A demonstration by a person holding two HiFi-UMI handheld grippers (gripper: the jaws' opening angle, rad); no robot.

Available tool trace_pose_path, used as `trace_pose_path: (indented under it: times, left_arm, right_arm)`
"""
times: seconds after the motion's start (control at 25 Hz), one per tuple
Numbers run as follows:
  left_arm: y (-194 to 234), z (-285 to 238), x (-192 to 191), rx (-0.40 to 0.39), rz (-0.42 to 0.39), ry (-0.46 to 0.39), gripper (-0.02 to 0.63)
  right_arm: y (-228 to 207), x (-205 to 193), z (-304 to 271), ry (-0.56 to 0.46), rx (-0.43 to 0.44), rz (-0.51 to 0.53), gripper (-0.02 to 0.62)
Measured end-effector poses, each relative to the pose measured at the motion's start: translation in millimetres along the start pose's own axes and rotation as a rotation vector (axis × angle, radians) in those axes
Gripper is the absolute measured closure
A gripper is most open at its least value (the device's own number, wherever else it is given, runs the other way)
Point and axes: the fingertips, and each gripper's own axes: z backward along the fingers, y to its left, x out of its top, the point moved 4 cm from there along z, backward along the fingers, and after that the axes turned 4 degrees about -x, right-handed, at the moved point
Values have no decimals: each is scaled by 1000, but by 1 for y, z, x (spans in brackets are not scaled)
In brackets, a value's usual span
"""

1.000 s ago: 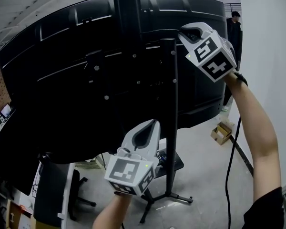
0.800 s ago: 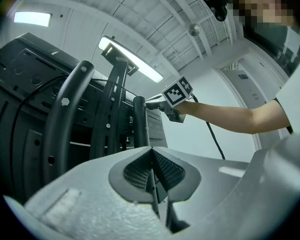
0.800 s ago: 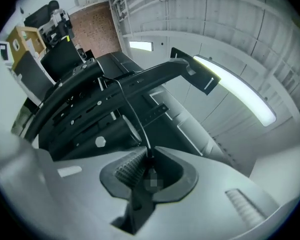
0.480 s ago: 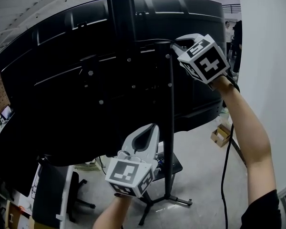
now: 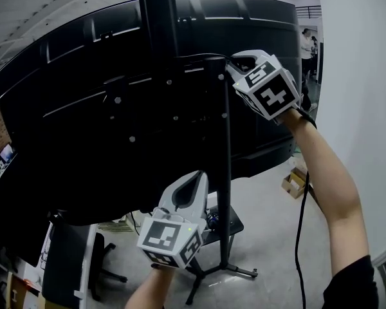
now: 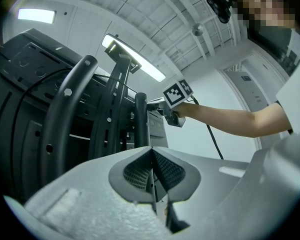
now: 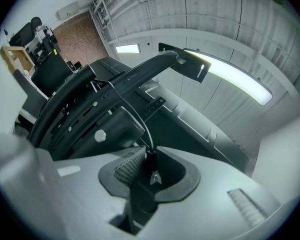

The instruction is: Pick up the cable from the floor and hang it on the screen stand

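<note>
A big black screen (image 5: 71, 108) shows its back, mounted on a black stand with a thick column (image 5: 157, 18) and a thin pole (image 5: 226, 172). My right gripper (image 5: 235, 62) is at the top of that pole. In the right gripper view its jaws (image 7: 149, 159) have just been opening a little, but the pads still hold the black cable plug (image 7: 151, 165) between them. The thin cable (image 7: 130, 109) runs from the plug over the stand's bracket. A black cable (image 5: 299, 198) hangs down beside my right arm. My left gripper (image 5: 194, 179) is lower, near the pole, shut and empty (image 6: 151, 151).
The stand's feet (image 5: 235, 270) spread on the grey floor. A cardboard box (image 5: 291, 184) lies by the white wall (image 5: 360, 108). An office chair (image 5: 71, 262) stands at lower left. A person (image 5: 307, 44) stands far back on the right.
My right gripper has come down and to the left, onto the top of the thin pole, and rolled as it went. The left gripper has stayed nearly where it was.
</note>
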Motion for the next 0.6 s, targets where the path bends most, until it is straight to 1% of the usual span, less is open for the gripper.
trace_pose_path:
  times: [0.04,0.16,0.28,0.6]
  left_arm:
    - [0,0,0,2,0,0,615]
    - [1,1,-3,7,4,6,615]
    - [0,1,-7,12,10,15,615]
    - [-4,3,-12,12,11,29,615]
  right_arm:
    - [1,-2,2,-21,-8,-3,518]
    - [2,-3,10,-94,-47,3,518]
    - [4,-2,19,-131,-56,-9,517]
    - [1,-4,22,-151,-54,-16,462]
